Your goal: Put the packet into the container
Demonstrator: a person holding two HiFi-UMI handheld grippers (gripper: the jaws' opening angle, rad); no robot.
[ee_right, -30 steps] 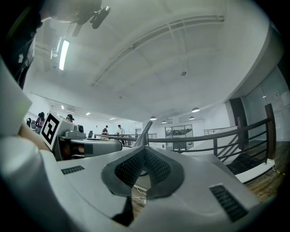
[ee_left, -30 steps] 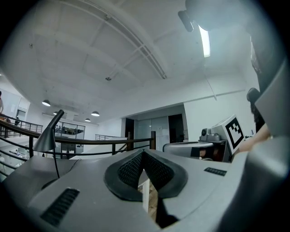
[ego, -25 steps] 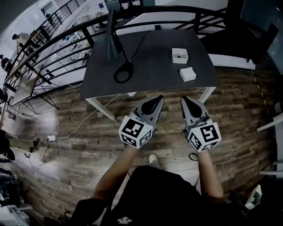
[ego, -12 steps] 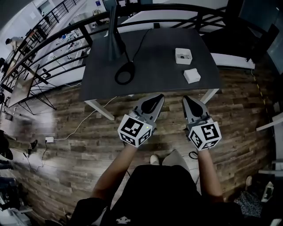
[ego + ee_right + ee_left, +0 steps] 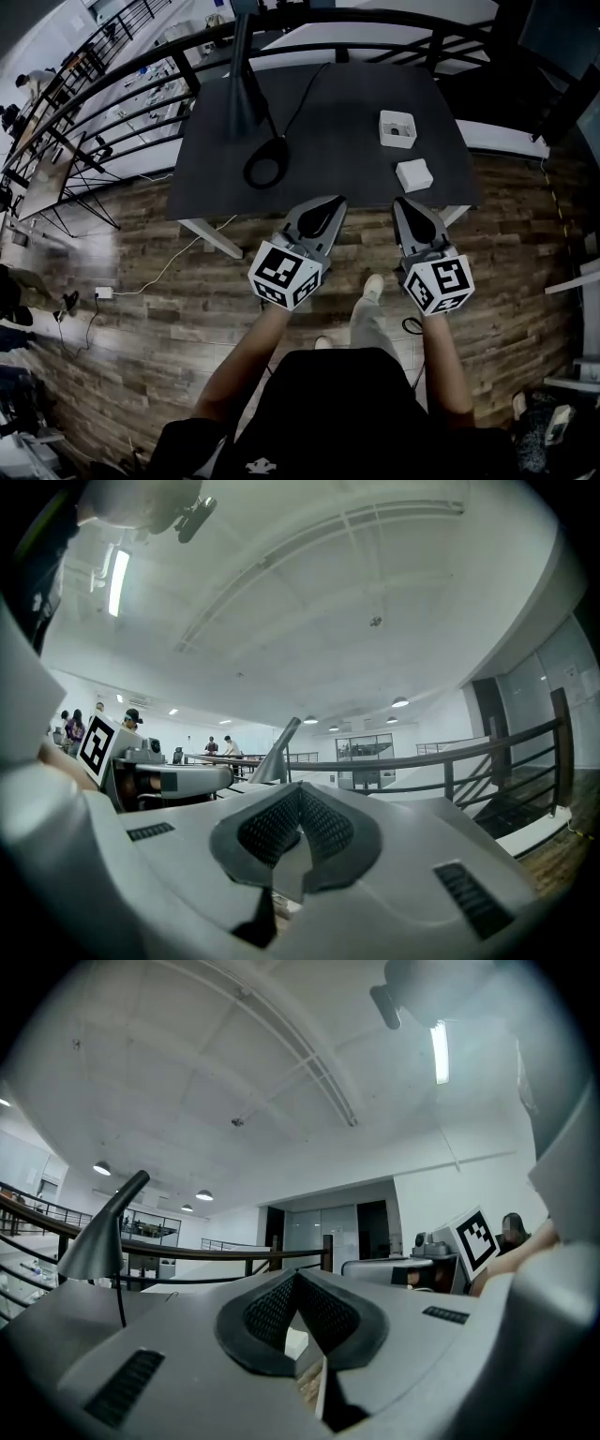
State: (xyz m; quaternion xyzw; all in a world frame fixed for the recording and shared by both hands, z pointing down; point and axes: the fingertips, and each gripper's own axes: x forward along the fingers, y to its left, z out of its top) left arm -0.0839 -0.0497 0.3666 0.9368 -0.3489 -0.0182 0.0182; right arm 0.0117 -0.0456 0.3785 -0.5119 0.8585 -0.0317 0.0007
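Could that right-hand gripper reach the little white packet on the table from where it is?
Probably yes. The right gripper hangs at the front edge of the table, the packet lies near that edge straight ahead, nothing between them. Its shut jaws would need to open first.

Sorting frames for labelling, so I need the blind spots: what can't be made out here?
Inside of the container: head view, too small to tell what it holds.
Markings on the packet: head view, too small.
Container and packet in both gripper views: hidden behind the bodies of the shut left gripper and right gripper.
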